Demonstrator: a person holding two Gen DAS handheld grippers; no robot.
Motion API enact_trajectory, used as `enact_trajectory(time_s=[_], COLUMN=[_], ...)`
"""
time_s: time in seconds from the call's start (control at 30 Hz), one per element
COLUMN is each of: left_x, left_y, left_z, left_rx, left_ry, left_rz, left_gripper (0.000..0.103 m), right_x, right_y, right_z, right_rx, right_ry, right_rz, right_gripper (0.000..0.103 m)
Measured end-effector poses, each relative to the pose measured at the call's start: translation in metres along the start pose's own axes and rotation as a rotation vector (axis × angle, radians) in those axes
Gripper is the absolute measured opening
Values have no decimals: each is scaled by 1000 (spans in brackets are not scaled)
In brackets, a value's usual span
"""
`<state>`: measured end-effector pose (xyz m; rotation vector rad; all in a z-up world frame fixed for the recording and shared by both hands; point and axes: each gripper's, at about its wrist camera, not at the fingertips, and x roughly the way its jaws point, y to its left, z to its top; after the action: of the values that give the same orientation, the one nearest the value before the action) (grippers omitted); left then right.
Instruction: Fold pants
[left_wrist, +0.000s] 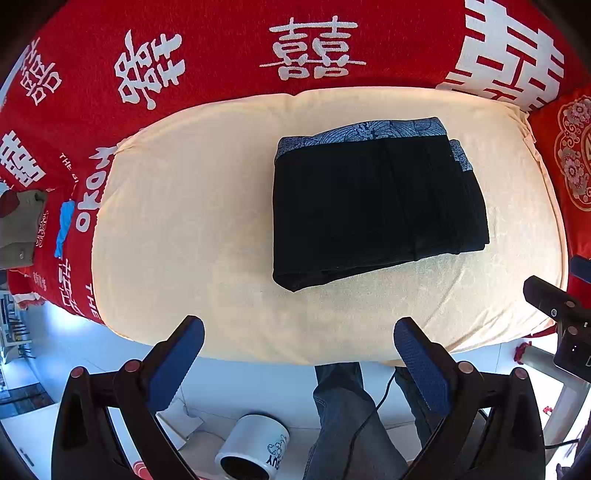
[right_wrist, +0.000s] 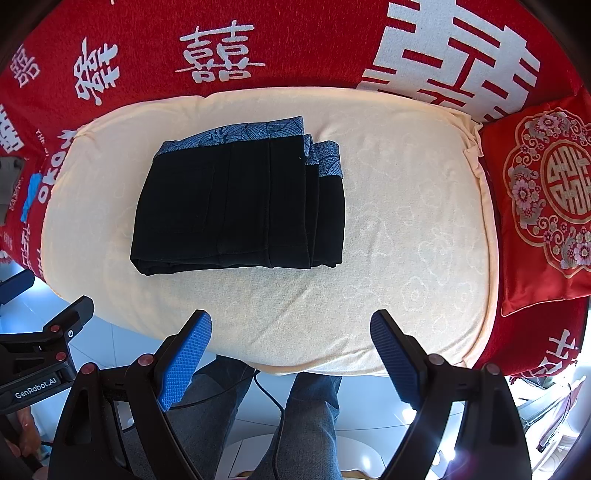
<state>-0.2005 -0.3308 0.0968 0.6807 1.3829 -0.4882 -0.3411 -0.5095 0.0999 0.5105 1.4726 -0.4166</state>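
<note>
The black pants (left_wrist: 373, 210) with a blue patterned waistband lie folded into a compact rectangle on a cream cloth (left_wrist: 192, 221). They also show in the right wrist view (right_wrist: 236, 206), left of centre on the cream cloth (right_wrist: 406, 240). My left gripper (left_wrist: 299, 328) is open and empty, held back over the cloth's near edge, apart from the pants. My right gripper (right_wrist: 291, 321) is open and empty too, near the front edge and to the right of the pants. Each gripper's body shows at the edge of the other's view.
A red blanket with white characters (left_wrist: 221, 48) covers the bed around the cream cloth. A red embroidered cushion (right_wrist: 543, 199) lies at the right. The person's jeans-clad legs (right_wrist: 306, 413) stand at the bed's edge. A white mug (left_wrist: 255, 446) lies on the floor below.
</note>
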Motion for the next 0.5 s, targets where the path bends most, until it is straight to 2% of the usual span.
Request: enact_trajectory(time_s=[0.5], left_x=[-1], left_y=[1], left_z=[1], left_rx=[2], left_ry=[-1], left_rz=[-7], left_gripper=[103], right_x=[0], right_y=[0], right_z=[-2], right_rx=[0], right_ry=[1], right_rz=[-2], right_gripper=[90])
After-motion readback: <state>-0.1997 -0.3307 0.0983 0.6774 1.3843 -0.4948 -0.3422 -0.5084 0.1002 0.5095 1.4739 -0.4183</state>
